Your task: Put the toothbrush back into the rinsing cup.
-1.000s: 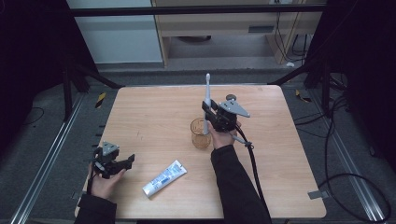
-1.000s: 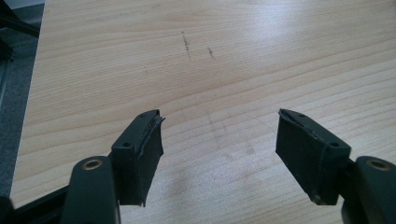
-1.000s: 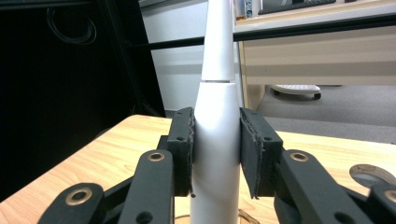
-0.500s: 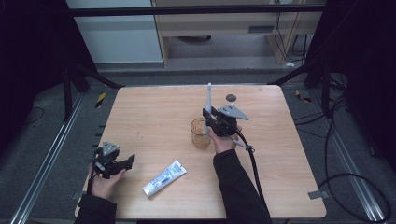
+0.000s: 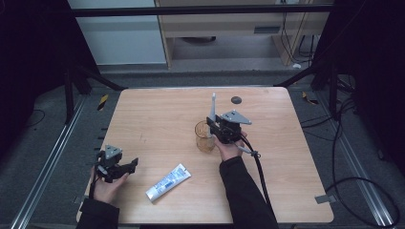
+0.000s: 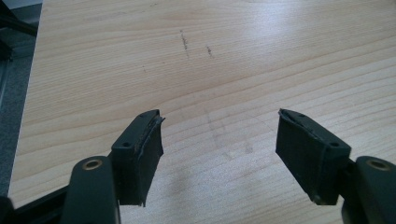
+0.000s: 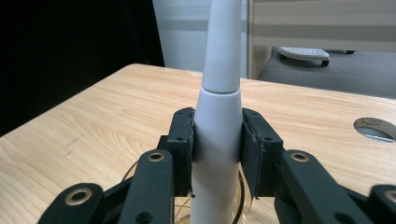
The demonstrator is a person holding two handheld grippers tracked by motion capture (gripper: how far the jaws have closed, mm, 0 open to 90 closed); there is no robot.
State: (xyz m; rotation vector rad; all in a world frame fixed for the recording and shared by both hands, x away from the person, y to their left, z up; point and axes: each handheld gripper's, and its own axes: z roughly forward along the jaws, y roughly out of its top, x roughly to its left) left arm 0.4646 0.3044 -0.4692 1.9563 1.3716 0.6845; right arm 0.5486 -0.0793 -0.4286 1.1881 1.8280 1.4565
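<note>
A white electric toothbrush stands upright with its lower end inside a clear amber glass cup near the table's middle. My right gripper is shut on the toothbrush's body, just above the cup's rim. A white and blue toothpaste tube lies flat near the front edge. My left gripper rests open over bare wood at the front left, with nothing between its fingers, left of the tube.
The wooden table has a round cable hole at the back, right of centre. A black cable trails from the right gripper toward the front edge. Metal frame rails flank the table.
The right gripper has lowered the toothbrush slightly toward the cup and shifted a little nearer. The left gripper and the tube have not moved.
</note>
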